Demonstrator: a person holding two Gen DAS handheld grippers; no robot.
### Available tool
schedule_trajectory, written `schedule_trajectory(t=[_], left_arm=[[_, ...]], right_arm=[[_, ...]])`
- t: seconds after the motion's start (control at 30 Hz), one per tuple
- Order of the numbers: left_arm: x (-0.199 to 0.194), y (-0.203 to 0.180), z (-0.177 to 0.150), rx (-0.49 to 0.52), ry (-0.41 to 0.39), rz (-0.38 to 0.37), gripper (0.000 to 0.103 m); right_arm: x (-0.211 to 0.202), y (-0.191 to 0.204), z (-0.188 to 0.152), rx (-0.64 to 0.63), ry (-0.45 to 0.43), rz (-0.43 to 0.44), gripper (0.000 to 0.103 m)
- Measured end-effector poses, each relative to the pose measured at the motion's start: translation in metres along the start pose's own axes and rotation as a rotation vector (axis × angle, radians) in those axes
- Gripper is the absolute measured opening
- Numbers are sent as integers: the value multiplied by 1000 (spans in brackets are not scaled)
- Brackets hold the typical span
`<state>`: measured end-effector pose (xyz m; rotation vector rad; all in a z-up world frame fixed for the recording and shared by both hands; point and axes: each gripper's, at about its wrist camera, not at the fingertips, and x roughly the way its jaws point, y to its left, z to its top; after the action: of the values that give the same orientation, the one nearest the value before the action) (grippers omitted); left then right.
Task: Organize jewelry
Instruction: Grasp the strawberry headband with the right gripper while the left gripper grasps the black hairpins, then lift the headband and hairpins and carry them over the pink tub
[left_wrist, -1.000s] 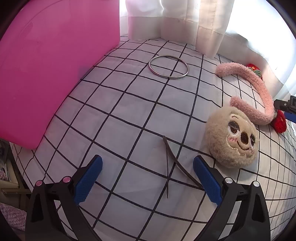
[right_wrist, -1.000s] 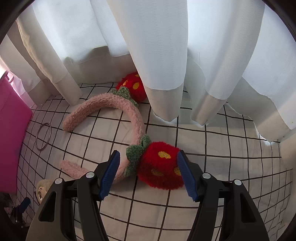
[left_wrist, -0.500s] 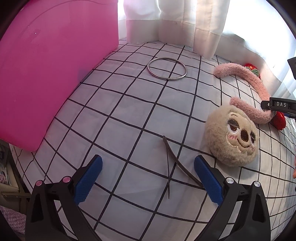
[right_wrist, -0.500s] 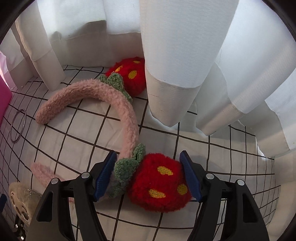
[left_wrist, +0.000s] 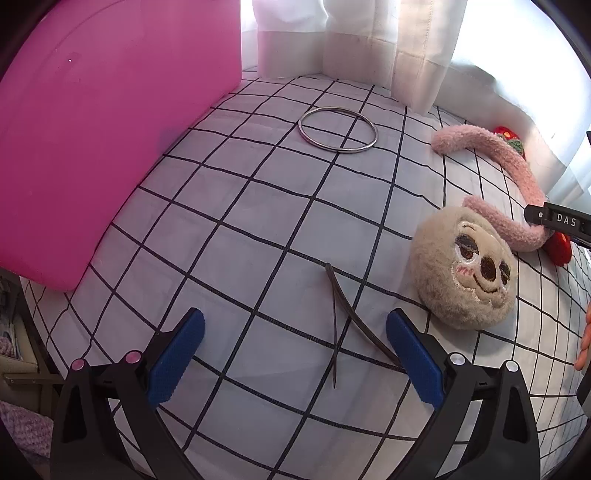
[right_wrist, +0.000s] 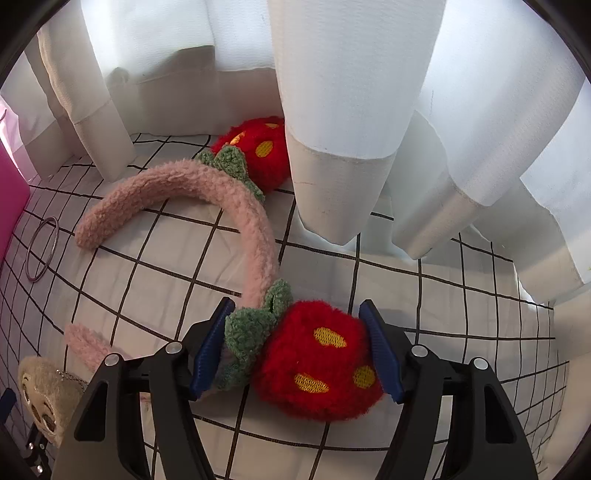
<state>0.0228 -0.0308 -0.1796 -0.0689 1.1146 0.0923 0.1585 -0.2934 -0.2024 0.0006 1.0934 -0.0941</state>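
Note:
A fluffy pink headband (right_wrist: 236, 206) with two red strawberry pompoms lies on the checked cloth. My right gripper (right_wrist: 295, 350) is open, its blue pads on either side of the near strawberry (right_wrist: 317, 358) and its green leaves. The headband also shows in the left wrist view (left_wrist: 517, 177). My left gripper (left_wrist: 295, 356) is open and empty, low over a thin dark hair clip (left_wrist: 343, 314). A silver bangle (left_wrist: 338, 128) lies further back, also seen in the right wrist view (right_wrist: 42, 249). A beige plush face charm (left_wrist: 465, 269) lies right of the clip.
A big pink box (left_wrist: 92, 129) stands at the left. White curtains (right_wrist: 351, 110) hang along the back edge, touching the cloth beside the far strawberry (right_wrist: 258, 151). The cloth's left edge (left_wrist: 44, 306) drops off near the box.
My right gripper has moved forward and down, so the near strawberry now sits between its pads. My left gripper has barely shifted; the right gripper's body has come into its view at the right.

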Motion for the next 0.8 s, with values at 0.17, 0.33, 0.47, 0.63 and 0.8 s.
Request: schedule_trajectory(t=[0.17,0.33,0.47,0.63,0.8], left_arm=[[-6,-2,-1,-4,5,0,82],[-12,-5,-1,9,-3,-12,48],[-15,-4,0,10,3,-31,18],[-17,1,4,6,6,-40,15],[-28,2,9,34,-29,-30,15]], right_arm=[[-1,4,-5,2,-10,8,59],[-3,6,-13,-4,-14,17,52],[-6,5,-20,1,-20,32,49],[-11,-10,-26,47,-33,73,47],[-23,-21,-33,78,-71,88,47]])
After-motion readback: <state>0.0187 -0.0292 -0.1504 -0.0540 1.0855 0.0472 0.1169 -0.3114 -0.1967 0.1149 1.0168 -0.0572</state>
